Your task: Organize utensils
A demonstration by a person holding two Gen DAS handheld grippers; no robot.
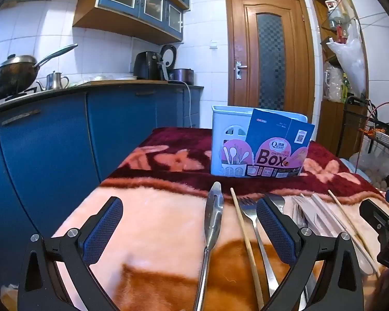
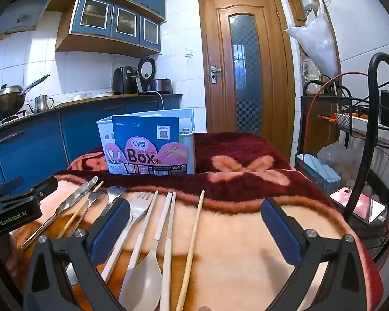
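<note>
Left to right along the plush-blanketed table: steel knife, bamboo chopstick, steel forks, pale plastic fork, spoon and chopsticks, all with long axes running away from the claws toward the white utensil box. Left claw, wide open, brackets the knife; right claw, also wide and empty, brackets the plastic set.
</note>
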